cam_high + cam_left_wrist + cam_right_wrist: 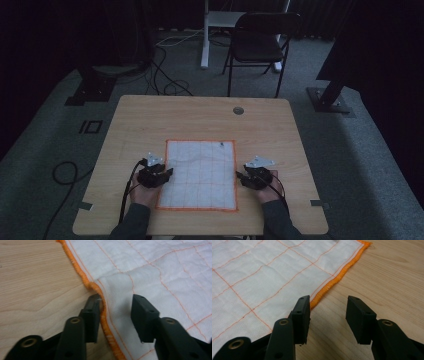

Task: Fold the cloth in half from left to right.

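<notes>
1. on the wooden table [150, 115], a white cloth [201, 172] with orange grid lines and an orange stitched hem, spread flat a little toward 6 o'clock of the tabletop's middle, near the person's edge.
2. at 9 o'clock of the cloth, left gripper [159, 172], jaws wide apart and straddling the left hem [105, 315]; one jaw on bare wood just outside the hem, the other over the fabric; a small raised pucker of cloth [117, 287] between and just ahead of them, pads not pressing on it.
3. at 3 o'clock of the cloth, right gripper [248, 176], jaws likewise spread wide, holding nothing; one jaw over the cloth's right border [329, 283], the other over wood beside it.
4. likely very light, thin and limp; bound to sag, fold and drag rather than keep shape; not fragile, not slippery on the pads, though apt to slide across the smooth wood.
5. best taken at the thick orange hem, each side pinched at matching points, with one jaw slipped under the edge; the pucker on the left offers a ready bite.
6. risk, by judgement: pinching fabric alone too shallowly and losing it on the lift.
</notes>
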### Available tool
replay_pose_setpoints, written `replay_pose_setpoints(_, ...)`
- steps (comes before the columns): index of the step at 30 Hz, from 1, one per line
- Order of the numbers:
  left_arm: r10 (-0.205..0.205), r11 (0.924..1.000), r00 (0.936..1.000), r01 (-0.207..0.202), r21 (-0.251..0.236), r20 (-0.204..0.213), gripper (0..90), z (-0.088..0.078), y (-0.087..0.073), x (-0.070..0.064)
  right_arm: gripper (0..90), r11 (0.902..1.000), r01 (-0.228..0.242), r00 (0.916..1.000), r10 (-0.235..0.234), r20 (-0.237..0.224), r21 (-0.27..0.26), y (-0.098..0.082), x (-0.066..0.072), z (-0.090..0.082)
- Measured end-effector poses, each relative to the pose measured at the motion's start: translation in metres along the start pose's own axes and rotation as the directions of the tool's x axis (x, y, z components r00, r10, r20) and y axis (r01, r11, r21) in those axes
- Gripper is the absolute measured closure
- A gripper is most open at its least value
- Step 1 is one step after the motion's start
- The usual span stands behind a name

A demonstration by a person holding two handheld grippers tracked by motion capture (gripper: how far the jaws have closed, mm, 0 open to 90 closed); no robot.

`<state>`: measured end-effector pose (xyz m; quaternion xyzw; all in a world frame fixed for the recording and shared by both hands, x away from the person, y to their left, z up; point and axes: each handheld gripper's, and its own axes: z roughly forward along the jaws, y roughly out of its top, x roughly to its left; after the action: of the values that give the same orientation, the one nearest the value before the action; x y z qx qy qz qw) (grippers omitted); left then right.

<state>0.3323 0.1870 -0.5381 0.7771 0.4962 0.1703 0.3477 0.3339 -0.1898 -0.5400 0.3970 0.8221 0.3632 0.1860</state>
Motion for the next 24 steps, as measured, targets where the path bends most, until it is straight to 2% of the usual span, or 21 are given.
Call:
replay_pose_setpoints(2, -0.002, 1.0, 1.0, 0.002, 0.003, -0.001, 73.7, 0.0, 0.001, 0.0, 54.4, 1.0, 0.002, 1.0, -0.002, 0.0, 0.001, 0.0, 0.0, 0.0)
replay_pose_setpoints(3, 0.001, 0.9999, 0.9999, -0.001, 0.012, 0.017, 73.7, 0.001, 0.002, 0.0, 54.3, 1.0, 0.001, 1.0, -0.001, 0.0, 0.002, 0.0, 0.0, 0.0)
replay_pose_setpoints(4, 0.006, 0.9999, 0.9998, -0.006, 0.012, 0.017, 82.2, 0.002, 0.003, -0.001, 54.3, 1.0, 0.002, 1.0, -0.002, 0.0, 0.003, 0.0, 0.001, 0.0)
replay_pose_setpoints(6, 0.017, 0.9998, 0.9997, -0.017, 0.011, 0.019, 85.2, 0.001, 0.005, -0.003, 54.4, 1.0, 0.002, 1.0, -0.002, 0.0, 0.002, 0.0, 0.0, 0.0)
replay_pose_setpoints(9, 0.019, 0.9997, 0.9989, -0.018, -0.015, 0.044, 86.6, -0.004, 0.009, -0.004, 54.4, 1.0, 0.001, 1.0, -0.001, 0.0, 0.002, 0.0, 0.0, 0.0)
replay_pose_setpoints(16, 0.053, 0.9968, 0.9936, -0.046, -0.065, 0.1, 86.9, -0.015, 0.025, -0.013, 54.5, 1.0, 0.002, 1.0, -0.002, -0.001, 0.004, 0.0, 0.001, 0.0)
replay_pose_setpoints(21, 0.074, 0.9947, 0.9877, -0.064, -0.08, 0.137, 86.9, -0.017, 0.036, -0.022, 54.5, 1.0, 0.003, 1.0, -0.003, -0.001, 0.004, 0.0, 0.0, 0.0)
replay_pose_setpoints(24, 0.091, 0.9929, 0.98, -0.075, -0.092, 0.177, 86.9, -0.016, 0.045, -0.031, 54.4, 1.0, 0.003, 1.0, -0.003, -0.003, 0.005, 0.0, 0.0, 0.0)
